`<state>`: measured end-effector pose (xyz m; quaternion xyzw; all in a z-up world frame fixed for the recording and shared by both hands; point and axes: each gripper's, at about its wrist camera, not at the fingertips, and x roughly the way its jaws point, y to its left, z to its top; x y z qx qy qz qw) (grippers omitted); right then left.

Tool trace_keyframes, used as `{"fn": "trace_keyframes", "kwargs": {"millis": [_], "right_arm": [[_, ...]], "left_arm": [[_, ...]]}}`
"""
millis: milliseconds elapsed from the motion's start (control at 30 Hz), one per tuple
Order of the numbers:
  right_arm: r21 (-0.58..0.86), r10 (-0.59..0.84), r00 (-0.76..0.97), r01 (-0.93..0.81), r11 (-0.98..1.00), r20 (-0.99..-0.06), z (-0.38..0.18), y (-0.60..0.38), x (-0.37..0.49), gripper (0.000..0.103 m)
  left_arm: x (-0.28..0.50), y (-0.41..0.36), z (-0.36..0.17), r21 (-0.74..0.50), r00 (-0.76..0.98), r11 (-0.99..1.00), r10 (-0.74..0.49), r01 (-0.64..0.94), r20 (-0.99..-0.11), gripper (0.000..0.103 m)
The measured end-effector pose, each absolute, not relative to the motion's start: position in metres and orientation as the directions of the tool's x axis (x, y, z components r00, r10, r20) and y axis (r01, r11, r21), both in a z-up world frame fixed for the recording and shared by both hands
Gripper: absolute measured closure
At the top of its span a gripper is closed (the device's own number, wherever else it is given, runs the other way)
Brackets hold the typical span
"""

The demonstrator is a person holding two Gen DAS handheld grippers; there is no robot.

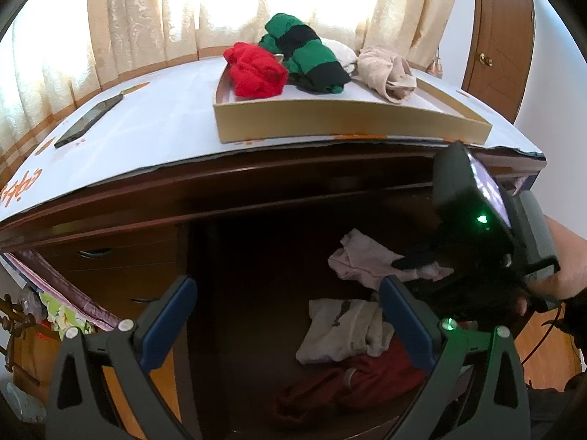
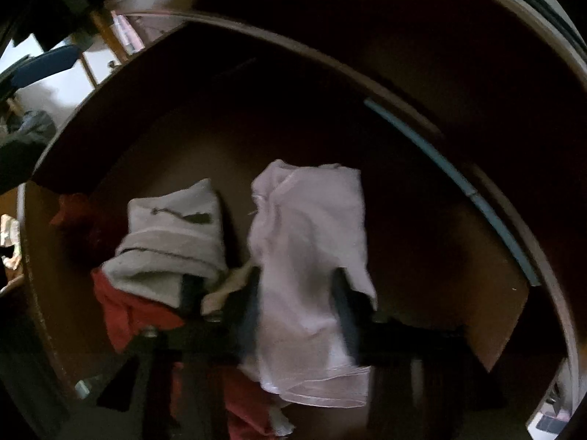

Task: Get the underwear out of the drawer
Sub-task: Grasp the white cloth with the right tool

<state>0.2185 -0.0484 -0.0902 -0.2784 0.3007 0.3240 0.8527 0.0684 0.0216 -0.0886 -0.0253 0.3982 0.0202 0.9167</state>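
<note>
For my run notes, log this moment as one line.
right gripper: shut on pale pink underwear in drawer | left gripper: open, empty | tray: four garments

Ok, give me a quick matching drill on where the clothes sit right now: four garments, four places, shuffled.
Things:
1. pale pink garment
2. red garment
3. green-and-black striped garment
4. dark red garment

Places:
A. in the tray, middle of the pile
B. between the right gripper fingers
C. drawer bottom, under the grey-white garment
D. in the tray, at its left end

Pairs: 1-B, 2-D, 3-A, 4-C
</note>
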Motion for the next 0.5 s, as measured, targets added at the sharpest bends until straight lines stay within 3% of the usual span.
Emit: {"fn": "trace_keyframes", "kwargs": {"millis": [167,367,500], "right_arm": [[-0.273,0.422,0.624,-0.72,0.638,-0.658,-0.086,-0.051,0.209,0.088],[-0.219,0.449,0.62,-0.711,0.668,-0.644,-0.082,-0.073,0.215,0.089],[-0.257,0.395,0.648,-0.678,0.689,-0.651,-0.081,-0.072,0.227,0.088]], "left_arm": [[0.069,0.021,-0.091,-0.033,0.677,0.998,0.012,-0.054,-0.736,0.002],[0.069,0.018,-0.093,-0.035,0.672,0.998,0.009,-0.052,-0.741,0.002],[0.068,0.014,-0.094,-0.028,0.669,0.999,0.009,-0.044,-0.743,0.002]]}}
